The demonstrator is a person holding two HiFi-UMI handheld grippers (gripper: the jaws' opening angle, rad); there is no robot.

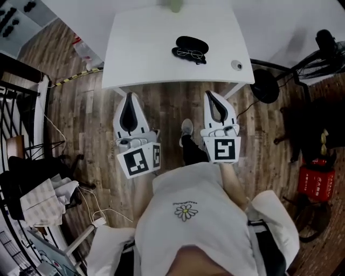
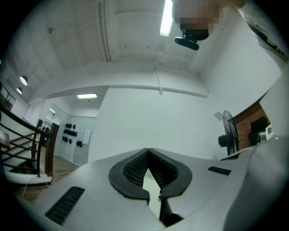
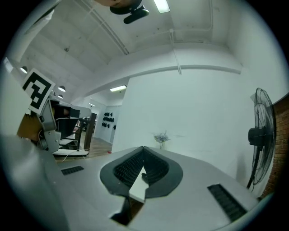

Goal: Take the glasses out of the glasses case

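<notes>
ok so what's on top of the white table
On the white table: a black glasses case, glasses at its near edge, a round fitting by the right corner. The case's inside and the tabletop under it are covered.

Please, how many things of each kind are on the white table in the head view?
glasses case: 1
glasses: 1
green object, cut off at the far edge: 1
round cap near the right corner: 1
Total: 4
</notes>
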